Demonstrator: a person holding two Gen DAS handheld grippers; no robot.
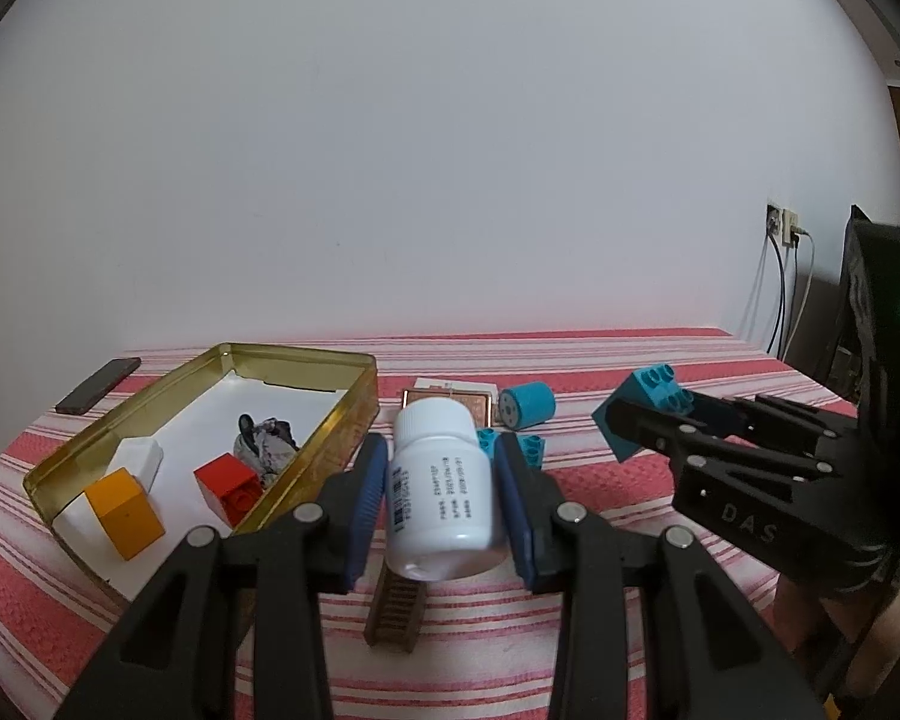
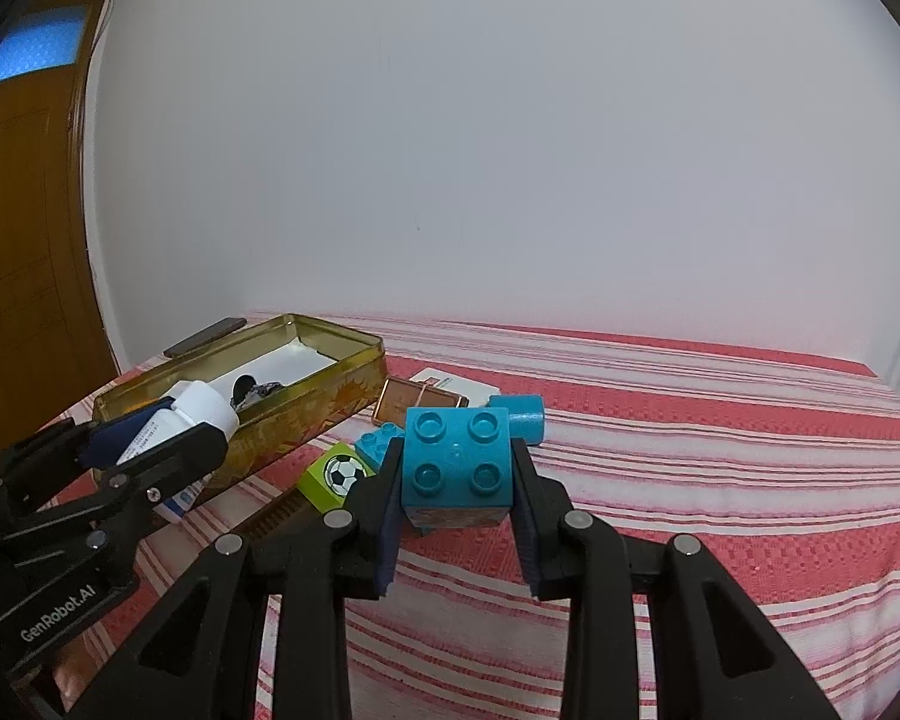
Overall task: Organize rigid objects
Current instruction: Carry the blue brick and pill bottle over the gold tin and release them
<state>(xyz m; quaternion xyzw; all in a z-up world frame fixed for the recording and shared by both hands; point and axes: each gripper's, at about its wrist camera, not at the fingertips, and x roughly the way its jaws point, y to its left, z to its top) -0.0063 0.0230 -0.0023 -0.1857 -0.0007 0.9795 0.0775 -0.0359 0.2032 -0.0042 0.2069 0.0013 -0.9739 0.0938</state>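
Observation:
My left gripper (image 1: 444, 450) is shut on a white pill bottle (image 1: 441, 480), cap pointing away, held just right of the open gold tin (image 1: 306, 354). The tin holds an orange block (image 1: 123, 510), a red brick (image 1: 231, 486), a white block (image 1: 141, 459) and a grey crumpled piece (image 1: 267, 447). My right gripper (image 2: 456, 468) is shut on a teal four-stud brick (image 2: 456, 462), studs facing the camera, above the striped cloth. In the right wrist view the left gripper (image 2: 168, 438) holds the bottle (image 2: 201, 405) at the tin's (image 2: 342, 360) near wall.
On the red-and-white striped cloth (image 2: 690, 480) lie a green football block (image 2: 336, 474), a small blue brick (image 2: 378, 441), a teal cylinder (image 2: 519, 417), a copper-coloured flat box (image 2: 420, 405) and a brown ridged strip (image 1: 396, 612). A dark phone (image 1: 99, 393) lies behind the tin.

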